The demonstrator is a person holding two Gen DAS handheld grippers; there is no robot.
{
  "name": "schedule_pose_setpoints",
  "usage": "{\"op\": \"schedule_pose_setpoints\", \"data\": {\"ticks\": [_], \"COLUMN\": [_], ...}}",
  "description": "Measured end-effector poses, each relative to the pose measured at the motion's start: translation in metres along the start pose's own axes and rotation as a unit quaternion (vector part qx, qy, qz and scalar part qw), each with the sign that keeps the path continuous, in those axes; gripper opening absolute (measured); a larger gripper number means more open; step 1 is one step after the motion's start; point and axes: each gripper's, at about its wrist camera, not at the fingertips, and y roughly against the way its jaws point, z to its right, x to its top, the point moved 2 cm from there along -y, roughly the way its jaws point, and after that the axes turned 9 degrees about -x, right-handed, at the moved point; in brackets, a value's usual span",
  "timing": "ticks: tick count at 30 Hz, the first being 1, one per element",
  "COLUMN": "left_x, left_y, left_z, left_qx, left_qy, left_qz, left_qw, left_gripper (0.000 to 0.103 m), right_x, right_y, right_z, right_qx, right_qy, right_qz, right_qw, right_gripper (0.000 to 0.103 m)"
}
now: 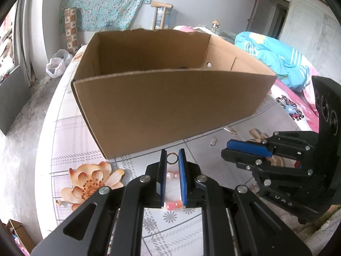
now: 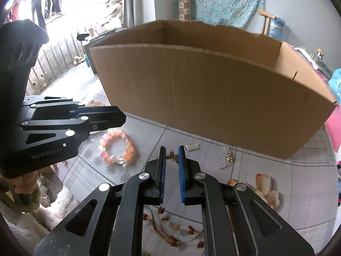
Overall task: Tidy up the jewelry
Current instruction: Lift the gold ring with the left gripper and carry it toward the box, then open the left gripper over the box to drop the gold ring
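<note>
The left tongs (image 1: 172, 156) are closed on a small gold ring (image 1: 171, 158), pinched at the tips of the blue pads (image 1: 182, 177). Below the ring, pink beads show through the gap between the pads; they belong to the bracelet (image 2: 118, 148), which lies on the bed (image 1: 70, 132) under these tongs.

The right tongs (image 2: 171, 154) are closed on a small bronze butterfly charm (image 2: 173, 156), held at the pad tips. From the left wrist view these tongs (image 1: 231, 148) appear side-on to the right of the left tongs, above the sheet, with their blue pads together.

The box (image 1: 166, 106) stands on the bed directly beyond both tongs. It is open at the top, with its long brown wall facing the cameras. Its floor is not visible from either view, so its contents cannot be told.

Loose items lie on the sheet near the foot of the box's front wall. A small silver studded piece (image 2: 192, 147) sits just right of the right tongs' tips. A silver chain-like piece (image 2: 227, 156) lies further right, running from the box wall toward the cameras. From the left wrist view two small metal bits (image 1: 230, 130) and (image 1: 212, 141) lie near the box's right corner; their kind is too small to tell.

The sheet is pale with a grid pattern and printed orange flowers (image 1: 93, 180). A blue garment (image 1: 275, 61) lies on the bed behind the box toward its right end.
</note>
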Motion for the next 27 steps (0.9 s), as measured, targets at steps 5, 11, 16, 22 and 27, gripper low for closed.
{"op": "schedule_pose_setpoints", "data": {"ticks": [5, 11, 16, 22, 27], "left_x": [0.006, 0.029, 0.06, 0.103, 0.133], "left_y": [0.017, 0.052, 0.059, 0.036, -0.002], "left_z": [0.008, 0.025, 0.034, 0.04, 0.038], "left_qx": [-0.016, -0.034, -0.051, -0.053, -0.05], "left_qy": [0.0, -0.031, -0.053, -0.067, -0.06], "left_qz": [0.013, 0.057, 0.078, 0.083, 0.055], "left_qw": [0.9998, 0.9973, 0.9942, 0.9929, 0.9954], "left_gripper": [0.01, 0.01, 0.01, 0.01, 0.01], "right_x": [0.002, 0.016, 0.045, 0.078, 0.095], "right_y": [0.02, 0.048, 0.074, 0.069, 0.043], "right_z": [0.008, 0.02, 0.045, 0.066, 0.087], "right_qx": [0.002, 0.002, 0.002, -0.019, -0.032], "right_qy": [-0.006, -0.023, -0.054, -0.075, -0.092], "right_qz": [0.02, 0.056, 0.113, 0.141, 0.132], "right_qw": [1.0, 0.998, 0.992, 0.987, 0.987], "right_gripper": [0.009, 0.009, 0.009, 0.009, 0.009]}}
